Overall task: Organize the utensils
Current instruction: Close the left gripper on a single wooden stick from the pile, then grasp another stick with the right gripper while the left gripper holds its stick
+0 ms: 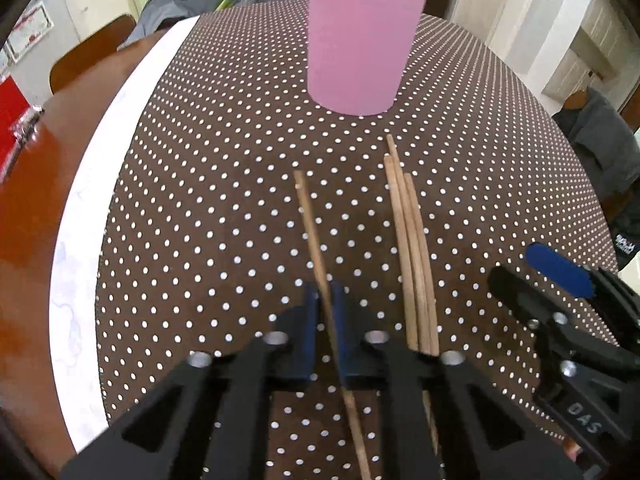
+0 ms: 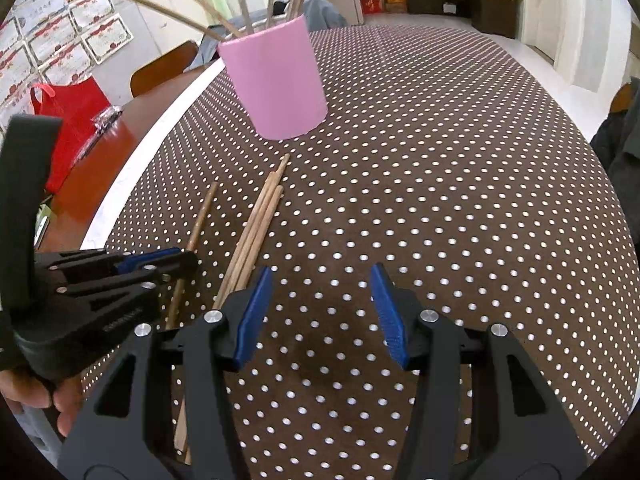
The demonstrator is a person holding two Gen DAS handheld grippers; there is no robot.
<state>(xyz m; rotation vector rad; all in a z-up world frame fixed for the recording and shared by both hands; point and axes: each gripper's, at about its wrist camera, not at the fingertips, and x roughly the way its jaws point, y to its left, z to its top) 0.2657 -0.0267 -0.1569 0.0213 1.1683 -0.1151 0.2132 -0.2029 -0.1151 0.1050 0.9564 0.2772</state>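
A pink cup (image 1: 360,48) (image 2: 276,84) stands on the dotted cloth with several wooden chopsticks upright in it. My left gripper (image 1: 326,294) (image 2: 160,264) is shut on a single chopstick (image 1: 312,224) (image 2: 202,216) that lies pointing toward the cup. Just right of it three more chopsticks (image 1: 412,248) (image 2: 256,228) lie bunched together on the cloth. My right gripper (image 2: 320,276) hovers open to their right with only cloth between its blue pads; its left finger sits by the bunch's near end. One of its fingers (image 1: 560,272) shows at the left wrist view's right edge.
The brown polka-dot tablecloth (image 2: 440,160) has a white border (image 1: 100,184) on the left, then bare red-brown table (image 1: 32,208). A red bag (image 2: 76,112) lies on that wood. A wooden chair (image 2: 164,66) and grey jacket (image 1: 188,4) stand behind the table.
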